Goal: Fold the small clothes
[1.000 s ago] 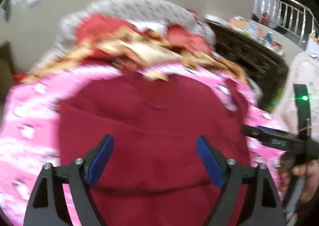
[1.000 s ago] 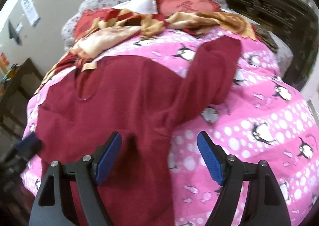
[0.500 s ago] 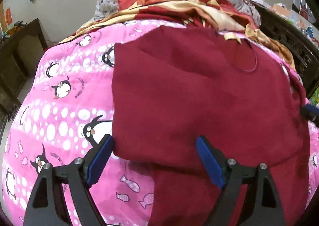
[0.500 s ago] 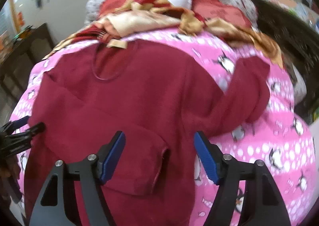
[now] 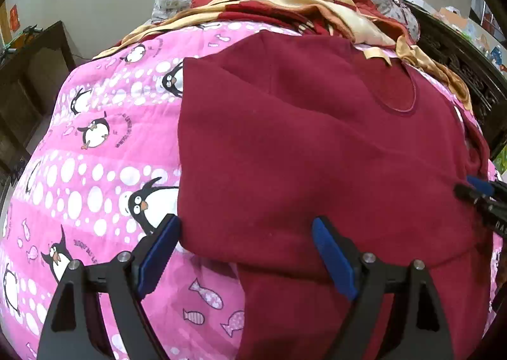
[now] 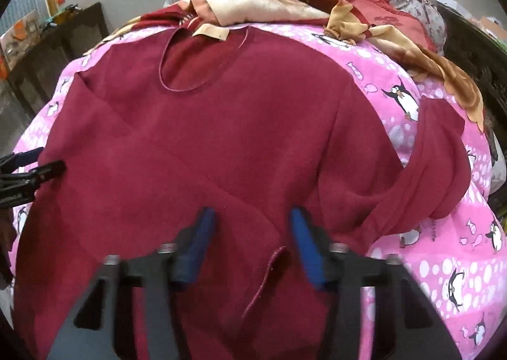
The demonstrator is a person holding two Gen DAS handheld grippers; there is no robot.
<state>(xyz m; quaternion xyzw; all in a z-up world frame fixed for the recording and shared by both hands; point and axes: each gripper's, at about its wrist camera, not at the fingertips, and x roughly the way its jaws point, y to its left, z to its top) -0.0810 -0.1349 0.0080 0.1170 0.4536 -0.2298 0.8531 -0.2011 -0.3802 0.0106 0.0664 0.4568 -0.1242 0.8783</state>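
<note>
- Covering the whole bed: pink penguin-print quilt (image 5: 95, 176), the landmark for every entry below.
- Maroon long-sleeved top (image 6: 221, 138), spread front-up on the quilt's middle, neckline toward the quilt's far end; one sleeve already laid across the body, the other sleeve (image 6: 437, 169) lying out on bare quilt.
- Left gripper (image 5: 244, 252), jaws spread wide, straddling the top's folded edge near the quilt's near end; nothing pinched. Best kept low to pin that edge.
- Right gripper (image 6: 250, 249), jaws closing over the folded sleeve's cuff, cloth between them, not yet pressed. Judgement: take cuff layers only, not the body beneath.
</note>
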